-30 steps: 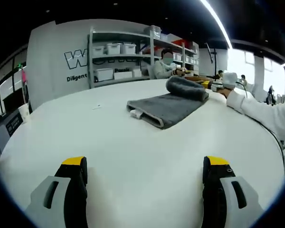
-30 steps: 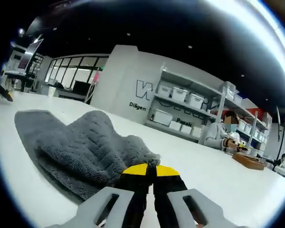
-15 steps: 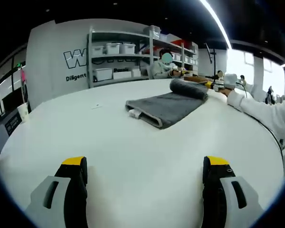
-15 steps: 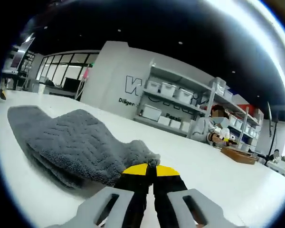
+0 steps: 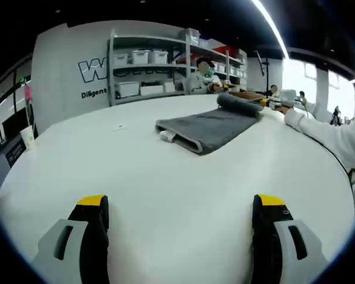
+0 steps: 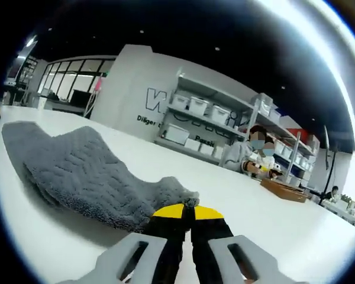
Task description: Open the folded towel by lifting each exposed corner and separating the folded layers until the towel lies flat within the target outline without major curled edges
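A grey folded towel (image 5: 208,126) lies on the white table (image 5: 165,177), with a small white label at its near left corner. Its far right end is rolled up into a hump. My left gripper (image 5: 180,222) hovers open over bare table, well short of the towel. In the right gripper view the towel (image 6: 89,174) spreads to the left, and my right gripper (image 6: 187,212) is shut on its near corner, holding that corner slightly above the table. The right gripper (image 5: 287,100) and the person's white sleeve (image 5: 331,133) show at the towel's far right in the left gripper view.
Grey shelves (image 5: 154,71) with white bins stand against the back wall. A seated person (image 6: 251,157) works at the table's far side beside a wooden tray (image 6: 287,189). A small white scrap (image 5: 118,127) lies left of the towel.
The right gripper has drawn the held corner farther out to the right, so the towel looks longer and flatter. The left gripper has stayed open in place.
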Available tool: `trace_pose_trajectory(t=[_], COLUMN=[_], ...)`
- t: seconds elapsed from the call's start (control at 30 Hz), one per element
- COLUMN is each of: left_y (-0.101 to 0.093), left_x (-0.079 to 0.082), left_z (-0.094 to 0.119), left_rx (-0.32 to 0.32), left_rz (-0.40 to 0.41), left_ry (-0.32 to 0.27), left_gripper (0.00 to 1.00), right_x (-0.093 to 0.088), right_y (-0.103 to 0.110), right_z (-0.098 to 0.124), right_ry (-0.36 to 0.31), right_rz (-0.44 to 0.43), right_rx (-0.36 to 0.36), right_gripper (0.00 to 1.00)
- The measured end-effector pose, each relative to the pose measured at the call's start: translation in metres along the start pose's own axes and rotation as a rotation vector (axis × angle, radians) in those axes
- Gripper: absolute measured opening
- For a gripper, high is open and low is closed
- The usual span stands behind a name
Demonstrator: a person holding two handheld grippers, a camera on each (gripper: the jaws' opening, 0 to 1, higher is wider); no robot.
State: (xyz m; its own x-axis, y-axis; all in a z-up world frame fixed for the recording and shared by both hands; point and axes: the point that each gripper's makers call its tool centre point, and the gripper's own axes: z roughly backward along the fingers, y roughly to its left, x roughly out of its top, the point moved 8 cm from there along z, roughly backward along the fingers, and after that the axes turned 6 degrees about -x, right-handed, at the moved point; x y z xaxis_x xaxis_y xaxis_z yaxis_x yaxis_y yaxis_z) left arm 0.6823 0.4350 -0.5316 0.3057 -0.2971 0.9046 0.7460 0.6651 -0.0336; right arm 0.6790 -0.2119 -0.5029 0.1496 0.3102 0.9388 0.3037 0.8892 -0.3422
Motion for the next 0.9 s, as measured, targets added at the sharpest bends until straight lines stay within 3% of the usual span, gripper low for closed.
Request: trace_pose_trajectory(t=[0.3,0.63,0.9], left_y=[-0.003,-0.004,-0.006], left_x=[0.005,0.005,0.004], left_z=[0.003,0.003,0.002], left_rx=[-0.008,-0.001,0.015], left_rz=[-0.02,-0.029,-0.068], left_ry=[-0.03,-0.054,-0.058], left_gripper=[1.0,1.0,1.0], right_x=[-0.014,-0.035,-0.042], right_y=[-0.034,-0.079,-0.098], right_z=[-0.004,-0.011,-0.019], right_ry=[0.021,0.039,0.041], right_rz=[-0.034,-0.146,-0.149], right_rx=[-0.056,-0.131,-0.145], right_gripper=[0.0,0.0,0.0])
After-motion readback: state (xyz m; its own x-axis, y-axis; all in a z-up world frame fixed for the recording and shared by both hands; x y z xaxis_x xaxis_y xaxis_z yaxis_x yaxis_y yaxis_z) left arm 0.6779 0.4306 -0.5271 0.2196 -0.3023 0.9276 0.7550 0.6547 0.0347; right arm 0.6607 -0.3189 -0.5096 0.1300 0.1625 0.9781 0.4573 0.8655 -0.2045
